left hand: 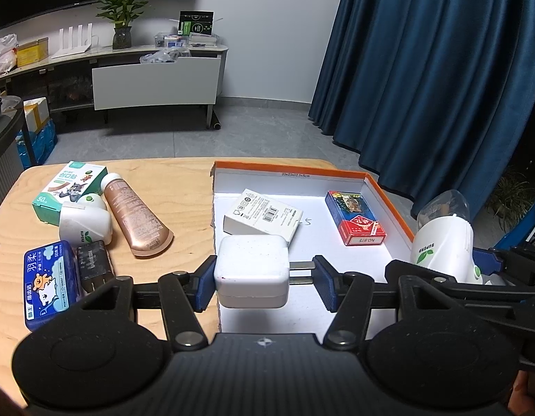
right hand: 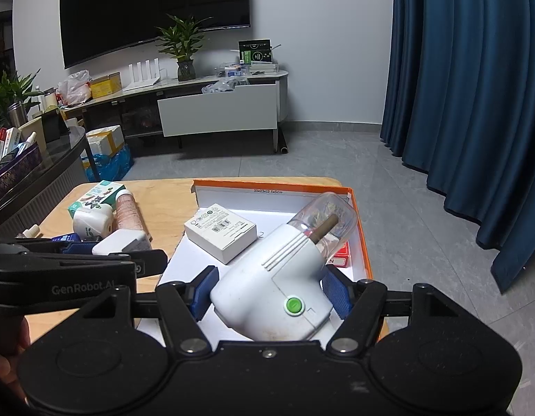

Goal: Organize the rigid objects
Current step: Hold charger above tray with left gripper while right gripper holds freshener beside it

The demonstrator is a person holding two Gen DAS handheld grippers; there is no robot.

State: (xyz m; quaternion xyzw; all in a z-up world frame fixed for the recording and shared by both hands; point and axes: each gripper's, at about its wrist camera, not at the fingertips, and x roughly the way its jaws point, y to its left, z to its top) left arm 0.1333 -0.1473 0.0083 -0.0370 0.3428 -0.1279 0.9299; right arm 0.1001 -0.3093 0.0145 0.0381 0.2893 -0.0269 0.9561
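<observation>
left gripper jaws clamp the white charger above the box edge, right gripper jaws clamp the white device over the box; each should be lowered flat into bare floor clear of the card pack before release.

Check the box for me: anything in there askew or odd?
Yes: the white carton in the orange-rimmed box lies tilted, one end raised off the floor. The red card pack lies flat. Nothing looks spilled or damaged.

White wall with a dark TV mounted on it; below the TV a long low cabinet carrying a potted plant. Right of the cabinet, blue curtains; grey tiled floor in front.
</observation>
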